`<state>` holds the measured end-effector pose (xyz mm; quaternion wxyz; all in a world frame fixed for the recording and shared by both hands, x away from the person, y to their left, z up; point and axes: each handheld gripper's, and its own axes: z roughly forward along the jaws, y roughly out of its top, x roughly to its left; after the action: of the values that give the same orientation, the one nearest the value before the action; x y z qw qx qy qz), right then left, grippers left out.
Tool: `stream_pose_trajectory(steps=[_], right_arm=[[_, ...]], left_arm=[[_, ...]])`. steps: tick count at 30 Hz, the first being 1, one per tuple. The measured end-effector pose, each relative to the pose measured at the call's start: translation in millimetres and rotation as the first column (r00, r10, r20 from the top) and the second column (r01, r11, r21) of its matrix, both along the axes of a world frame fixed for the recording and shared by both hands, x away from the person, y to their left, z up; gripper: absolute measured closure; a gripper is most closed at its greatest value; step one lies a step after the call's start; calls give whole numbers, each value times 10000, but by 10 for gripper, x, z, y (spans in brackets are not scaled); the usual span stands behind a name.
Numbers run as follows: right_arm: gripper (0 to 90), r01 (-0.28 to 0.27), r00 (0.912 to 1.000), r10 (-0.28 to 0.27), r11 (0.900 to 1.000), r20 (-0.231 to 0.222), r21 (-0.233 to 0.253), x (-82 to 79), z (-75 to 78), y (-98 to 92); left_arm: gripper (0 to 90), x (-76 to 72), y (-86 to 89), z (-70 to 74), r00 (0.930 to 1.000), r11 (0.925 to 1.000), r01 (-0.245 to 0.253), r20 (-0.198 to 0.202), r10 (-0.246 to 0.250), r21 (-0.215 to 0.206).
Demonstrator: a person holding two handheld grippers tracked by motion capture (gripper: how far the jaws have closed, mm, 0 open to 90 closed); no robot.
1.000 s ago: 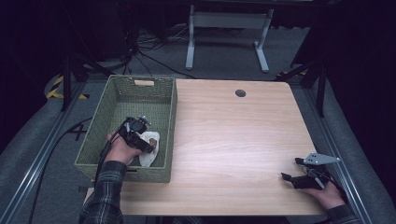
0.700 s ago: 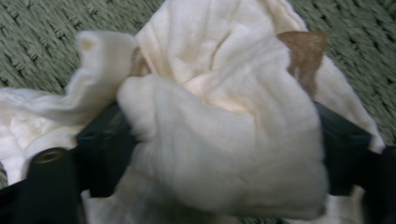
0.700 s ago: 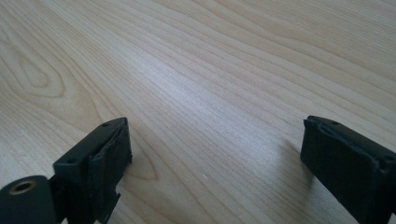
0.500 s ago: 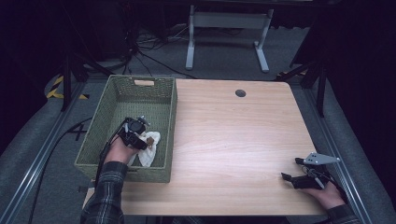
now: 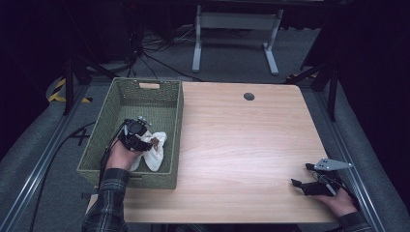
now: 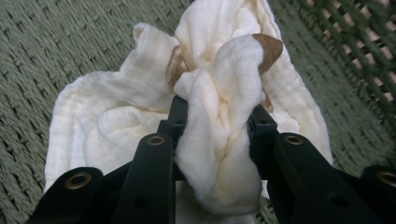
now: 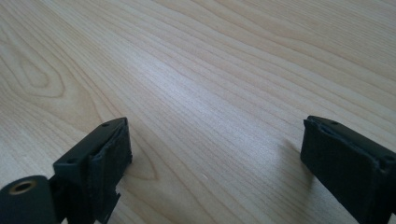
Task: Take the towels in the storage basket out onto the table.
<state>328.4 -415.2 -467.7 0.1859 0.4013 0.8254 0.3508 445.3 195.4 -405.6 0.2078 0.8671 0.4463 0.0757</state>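
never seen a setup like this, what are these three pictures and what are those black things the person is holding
A person works at a wooden table with a two-jaw tool in each hand. One picture looks down from above; the other two come from cameras riding on each tool.

The left hand-held gripper is inside a green woven basket at the table's left, and its own view shows the jaws shut on a bunched cream cloth with brown patches.

The right hand-held gripper sits near the table's front right corner, jaws wide apart over bare wood, holding nothing.

Soft crinkled cloth [image 6: 219, 140], woven green basket [image 5: 145, 99], smooth matt wooden table [image 5: 241, 135].
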Motion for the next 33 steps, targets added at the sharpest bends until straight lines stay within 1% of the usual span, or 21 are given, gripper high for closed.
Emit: stream_pose_trajectory(steps=[1, 2, 3, 5, 8, 9, 12, 13, 17, 19, 22, 23, 24, 26, 27, 28, 29, 30, 31, 32, 33], right_arm=[[91, 0, 10000, 0, 10000, 5, -8, 0, 1, -1], [91, 3, 10000, -3, 10000, 6, -11, 0, 1, -1], [91, 3, 10000, -3, 10000, 6, -11, 0, 1, -1], [91, 3, 10000, -3, 10000, 3, -1, 0, 0, 0], [91, 2, 10000, -2, 10000, -1, 3, 0, 0, 0], [91, 4, 10000, -4, 10000, -9, 8, 0, 1, 0], [91, 6, 10000, -6, 10000, -27, 19, -1, 2, 0], [91, 6, 10000, -6, 10000, -27, 19, -1, 2, 0], [91, 8, 10000, -8, 10000, -29, 23, -1, 2, 1], [91, 10, 10000, -10, 10000, -22, 16, -1, 1, 1], [91, 2, 10000, -2, 10000, -2, 8, 0, 0, 1], [91, -6, 10000, 6, 10000, 13, -3, 1, 0, 0], [91, 4, 10000, -4, 10000, 4, -6, 0, 1, 0], [91, 4, 10000, -4, 10000, 9, -4, 0, 0, 0], [91, -2, 10000, 2, 10000, 12, -13, 1, 0, -1], [91, 1, 10000, -1, 10000, 7, -3, 0, 0, 0], [91, 1, 10000, -1, 10000, 7, -3, 0, 0, 0], [91, 7, 10000, -7, 10000, -4, 4, 0, 1, 0], [91, 0, 10000, 0, 10000, 8, -6, 0, 0, -1], [91, 5, 10000, -5, 10000, 1, -1, 0, 1, 0], [91, -1, 10000, 1, 10000, 10, -11, 0, 0, -1]], left_arm=[[702, -8, 5, 22, 10000, 10000, -45, 73, 45, -75], [703, -20, 18, 65, 9997, 9997, -40, 251, 46, -260], [704, -20, 18, 65, 9997, 9997, -40, 251, 46, -260], [704, -37, 43, 136, 9987, 9988, -36, 514, 62, -492], [706, -64, 84, 225, 9963, 9947, -53, 844, 140, -1023], [706, -71, 88, 253, 9957, 9944, -45, 913, 142, -1058], [708, -93, 103, 356, 9916, 9929, -16, 1281, 169, -1186], [708, -93, 103, 356, 9916, 9929, -16, 1281, 169, -1186], [708, -118, 98, 466, 9870, 9905, 20, 1597, 202, -1372], [709, -128, 91, 517, 9865, 9900, 16, 1626, 216, -1414], [710, -137, 77, 594, 9826, 9878, 52, 1844, 238, -1554], [711, -143, 68, 647, 9802, 9865, 98, 1965, 228, -1636], [711, -143, 68, 647, 9802, 9865, 98, 1965, 228, -1636], [712, -163, 35, 719, 9774, 9838, 55, 2089, 326, -1792], [712, -175, 12, 782, 9746, 9825, 180, 2226, 242, -1856], [712, -175, 12, 782, 9746, 9825, 180, 2226, 242, -1856], [712, -176, -4, 826, 9724, 9821, 313, 2330, 130, -1857], [713, -182, -24, 860, 9707, 9814, 291, 2398, 175, -1897], [712, -187, -52, 910, 9686, 9801, 348, 2482, 151, -1952], [712, -186, -71, 941, 9680, 9781, 457, 2510, 69, -2032], [712, -185, -95, 969, 9655, 9770, 569, 2602, -15, -2057]])
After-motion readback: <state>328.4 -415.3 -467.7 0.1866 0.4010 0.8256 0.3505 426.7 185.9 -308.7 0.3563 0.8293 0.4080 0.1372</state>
